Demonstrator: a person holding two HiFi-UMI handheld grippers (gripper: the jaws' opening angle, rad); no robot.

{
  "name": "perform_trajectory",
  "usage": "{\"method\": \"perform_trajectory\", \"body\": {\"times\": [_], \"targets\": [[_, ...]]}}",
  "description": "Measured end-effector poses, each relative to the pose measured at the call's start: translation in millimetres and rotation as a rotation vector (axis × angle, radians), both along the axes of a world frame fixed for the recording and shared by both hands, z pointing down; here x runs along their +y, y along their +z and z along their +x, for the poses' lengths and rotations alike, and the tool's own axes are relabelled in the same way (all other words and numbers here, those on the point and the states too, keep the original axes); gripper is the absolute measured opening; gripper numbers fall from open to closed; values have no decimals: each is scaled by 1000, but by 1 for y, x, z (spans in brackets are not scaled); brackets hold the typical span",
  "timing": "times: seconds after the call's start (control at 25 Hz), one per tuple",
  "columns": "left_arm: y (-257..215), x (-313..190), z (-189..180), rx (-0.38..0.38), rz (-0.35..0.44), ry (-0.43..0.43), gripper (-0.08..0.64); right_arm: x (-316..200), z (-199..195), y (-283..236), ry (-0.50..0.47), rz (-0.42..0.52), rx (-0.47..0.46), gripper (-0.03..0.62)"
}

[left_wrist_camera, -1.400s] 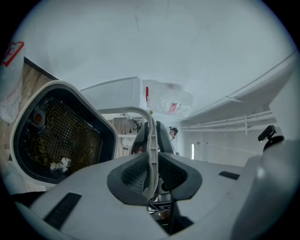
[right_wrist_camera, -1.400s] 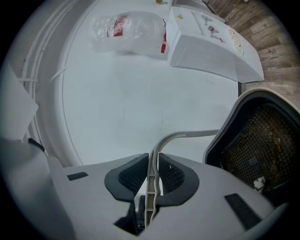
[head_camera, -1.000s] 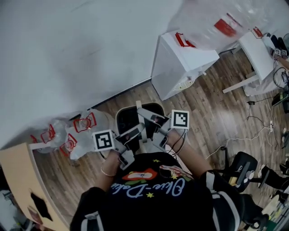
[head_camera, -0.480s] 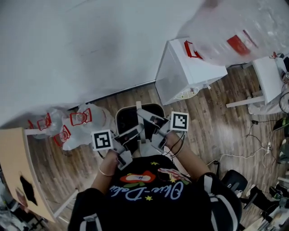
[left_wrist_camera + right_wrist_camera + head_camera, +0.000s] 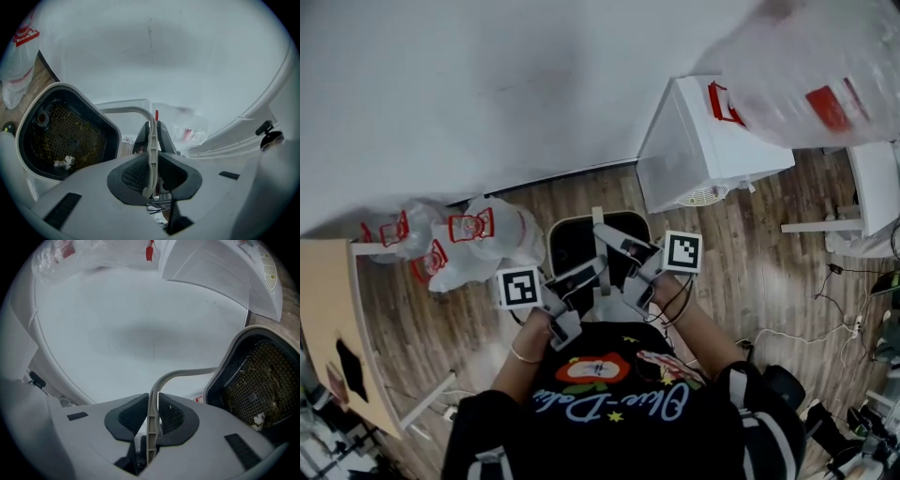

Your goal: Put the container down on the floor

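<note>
Clamped tight with left gripper and right gripper on the thin pale-grey plastic bail handle, one to each side, probably to keep the black mesh-floored container level. Hanging over the brown wood-plank floor beside the white wall; touchdown unclear.

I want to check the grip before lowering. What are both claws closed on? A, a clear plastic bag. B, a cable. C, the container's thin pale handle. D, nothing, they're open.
C: the left claw and the right claw each pinch the thin pale handle of the container between their pads.
</note>
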State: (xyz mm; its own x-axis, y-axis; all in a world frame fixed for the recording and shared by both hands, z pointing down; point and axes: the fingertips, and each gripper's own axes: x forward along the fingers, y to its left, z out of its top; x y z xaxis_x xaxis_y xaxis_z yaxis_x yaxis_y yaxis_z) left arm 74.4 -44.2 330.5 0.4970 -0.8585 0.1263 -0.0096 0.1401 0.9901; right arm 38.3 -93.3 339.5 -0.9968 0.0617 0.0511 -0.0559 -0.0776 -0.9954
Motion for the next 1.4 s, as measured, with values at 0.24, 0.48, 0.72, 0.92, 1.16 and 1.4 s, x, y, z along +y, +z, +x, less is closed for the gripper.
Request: {"method": "perform_trajectory", "body": {"times": [0.24,0.48,0.72,0.92,1.16,1.4], "targets": [[12,2,-7,18,-25,30,61,1,-5,14,15,-28,40,57],[38,-2,-35,40,-52,75,62,-5,-33,41,43,-50,68,57],[58,2,-42,23,-85,116,62,-7,-37,56,46,-38,87,57],[84,-1,-53,-10,-85,151,63,-10,-45,82,43,-33,115,57],[114,-8,-67,12,-93,141,63,-18,-57,113,42,-27,148,57],[144,-17,-76,29,-94,154,63,-27,-67,143,39,-21,176,57]]}}
